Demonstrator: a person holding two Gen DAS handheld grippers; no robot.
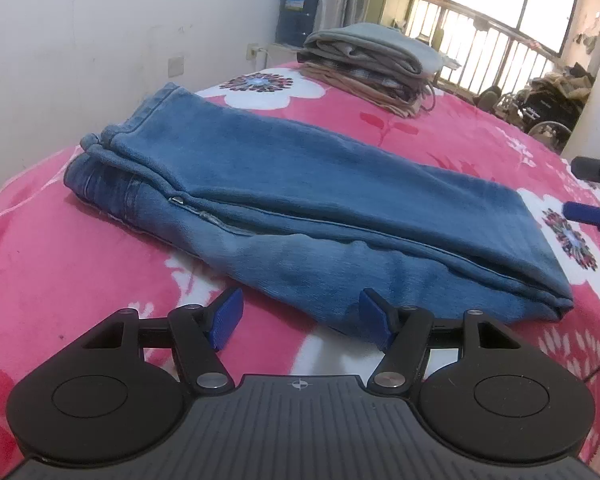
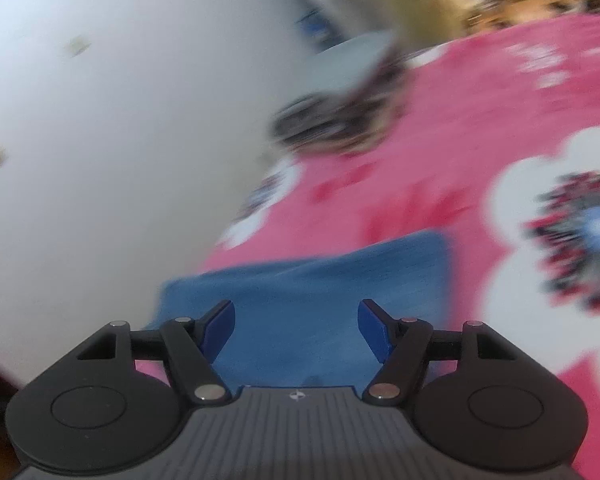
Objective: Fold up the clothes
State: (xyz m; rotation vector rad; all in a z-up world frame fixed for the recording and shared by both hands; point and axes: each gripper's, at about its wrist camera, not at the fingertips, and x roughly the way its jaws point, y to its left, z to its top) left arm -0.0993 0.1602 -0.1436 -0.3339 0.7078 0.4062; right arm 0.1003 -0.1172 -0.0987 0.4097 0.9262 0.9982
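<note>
Folded blue jeans (image 1: 300,200) lie lengthwise across the pink flowered blanket (image 1: 60,260), waistband at the far left. My left gripper (image 1: 298,322) hovers open at the near edge of the jeans, blue pads apart, nothing between them. At the right edge of the left wrist view, a blue pad of the right gripper (image 1: 586,213) pokes in beside the jeans' folded end. The right wrist view is blurred and tilted: my right gripper (image 2: 296,330) stands open above the blue jeans (image 2: 320,292), holding nothing.
A stack of folded clothes (image 1: 376,64) sits at the bed's far side, near a blue water jug (image 1: 298,14). A white wall (image 1: 80,40) runs along the left. A barred window (image 1: 500,12) and wheelchair (image 1: 548,108) lie beyond the bed.
</note>
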